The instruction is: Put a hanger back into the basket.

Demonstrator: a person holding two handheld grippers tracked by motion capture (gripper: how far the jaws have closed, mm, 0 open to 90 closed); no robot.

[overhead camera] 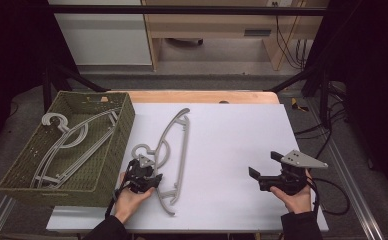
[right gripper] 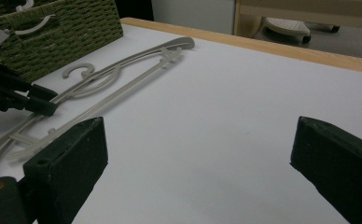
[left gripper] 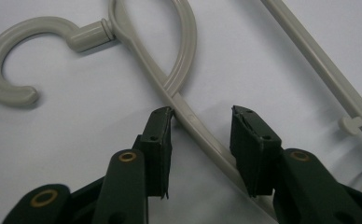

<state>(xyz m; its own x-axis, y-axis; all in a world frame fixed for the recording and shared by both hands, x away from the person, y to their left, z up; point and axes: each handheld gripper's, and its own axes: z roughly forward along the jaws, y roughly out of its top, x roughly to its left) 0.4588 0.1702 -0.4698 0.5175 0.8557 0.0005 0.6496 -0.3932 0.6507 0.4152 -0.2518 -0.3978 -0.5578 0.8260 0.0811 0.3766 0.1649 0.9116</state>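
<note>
Two jaws of the left tool [left gripper: 201, 140] straddle the grey hanger [left gripper: 188, 107], one touching, not clamped; right tool [right gripper: 207, 163] gapes released.

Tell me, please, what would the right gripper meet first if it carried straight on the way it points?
Probably the grey hanger on the white table, near the left gripper; the right gripper has only bare table directly ahead, though depth is hard to judge.

Green woven basket [overhead camera: 113, 150] at left of the high view, part on the white table sheet [overhead camera: 232, 150], part past its left edge. Two grey hangers [overhead camera: 67, 145] lie inside it. Wood table edge [overhead camera: 202, 96] runs behind the sheet. Light wooden furniture [overhead camera: 222, 25] top centre, black cables [overhead camera: 287, 45] beside it.
</note>
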